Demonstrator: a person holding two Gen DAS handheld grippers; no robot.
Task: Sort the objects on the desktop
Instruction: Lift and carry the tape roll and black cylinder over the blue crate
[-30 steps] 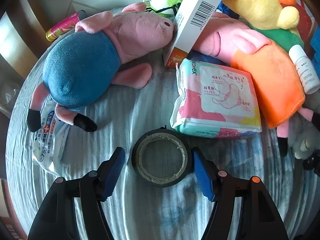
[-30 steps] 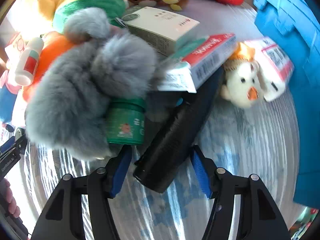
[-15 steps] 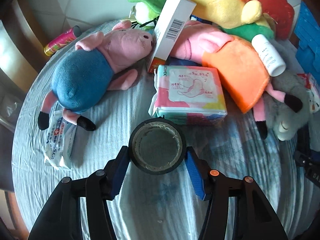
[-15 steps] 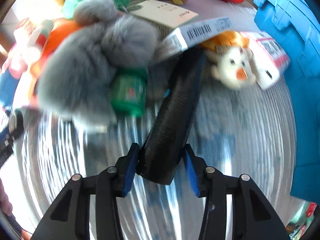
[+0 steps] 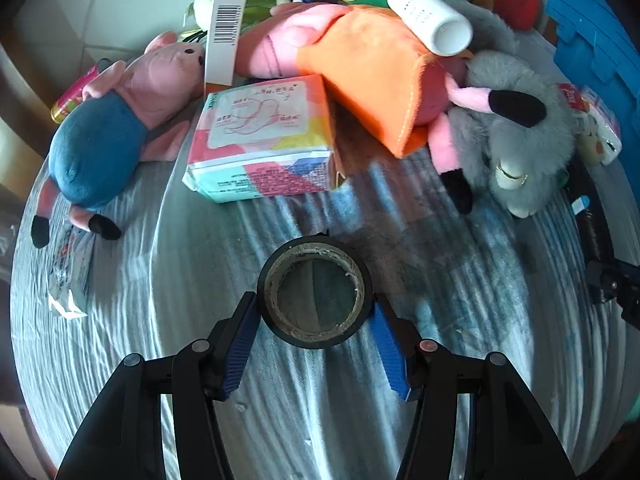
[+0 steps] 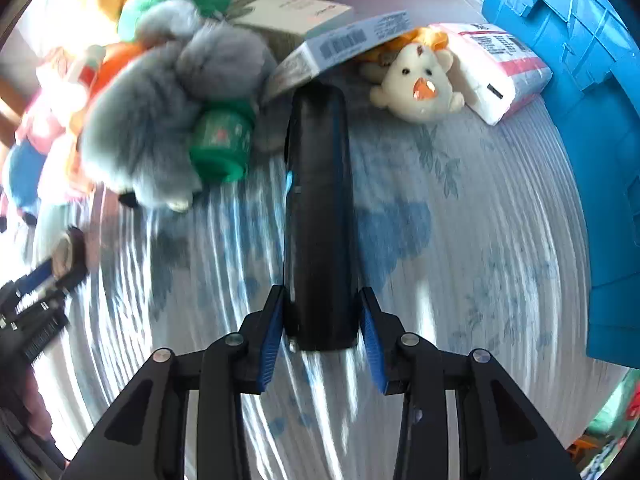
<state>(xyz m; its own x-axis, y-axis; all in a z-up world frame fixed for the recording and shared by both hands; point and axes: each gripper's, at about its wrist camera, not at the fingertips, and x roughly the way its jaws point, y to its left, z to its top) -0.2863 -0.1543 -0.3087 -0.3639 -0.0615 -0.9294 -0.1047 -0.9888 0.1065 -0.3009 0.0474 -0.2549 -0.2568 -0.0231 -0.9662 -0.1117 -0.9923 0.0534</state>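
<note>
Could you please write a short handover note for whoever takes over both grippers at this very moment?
Left gripper: shut on the black tape roll, held over the table cloth.
Right gripper: shut on the long black cylinder, whose far end lies under a barcoded box.
Blue crate stands at the right edge of the table.
Done: both items gripped.
Left: place both; the plush toys, green jar, white bottle and pad packet are unsorted in the pile.

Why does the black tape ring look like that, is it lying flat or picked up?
Picked up: the tape ring sits clamped in the left hand-held gripper, tilted above the tablecloth.
</note>
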